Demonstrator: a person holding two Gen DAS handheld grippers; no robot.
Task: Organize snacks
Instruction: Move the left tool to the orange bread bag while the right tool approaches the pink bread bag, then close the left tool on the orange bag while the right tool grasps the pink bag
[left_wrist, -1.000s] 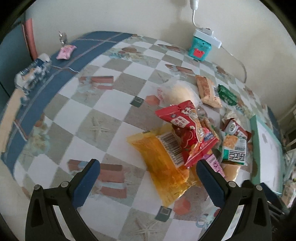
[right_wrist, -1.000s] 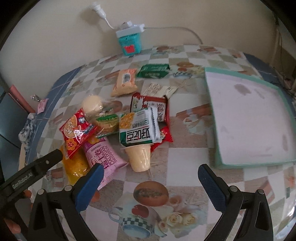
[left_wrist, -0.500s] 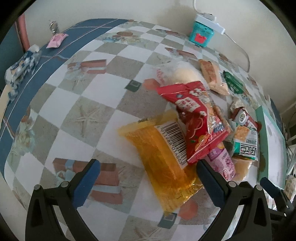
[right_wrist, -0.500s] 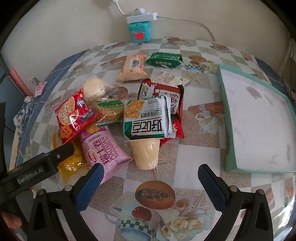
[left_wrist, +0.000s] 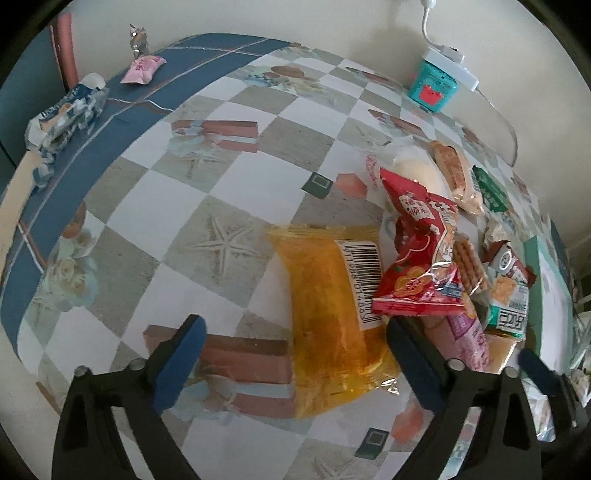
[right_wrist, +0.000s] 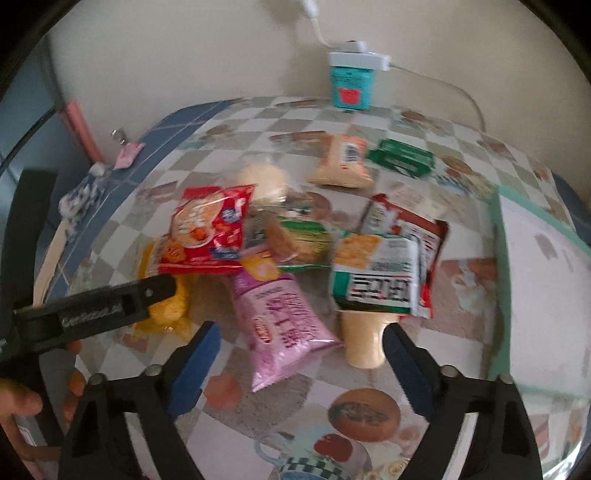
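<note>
A pile of snack packets lies on the patterned table. My left gripper (left_wrist: 295, 343) is open, its jaws either side of the near end of a yellow packet (left_wrist: 328, 310), just above it. A red packet (left_wrist: 421, 258) lies over the yellow one's right side. My right gripper (right_wrist: 301, 349) is open, low over a pink packet (right_wrist: 284, 321), with a pale cup-shaped snack (right_wrist: 364, 339) by its right finger. A green-and-white packet (right_wrist: 376, 273), the red packet (right_wrist: 210, 230) and the yellow packet (right_wrist: 166, 295) lie beyond. The left gripper's finger (right_wrist: 110, 306) crosses the right wrist view.
A teal-rimmed white tray (right_wrist: 496, 258) lies at the right. A teal box (right_wrist: 349, 83) with a white plug and cable stands by the wall. A pink sachet (left_wrist: 144, 68) and a blue-white wrapper (left_wrist: 62, 118) lie on the blue border at the table's far left edge.
Both grippers have moved in closer and lower to the pile. The left now straddles the yellow packet's near end; the right has shifted left over the pink packet.
</note>
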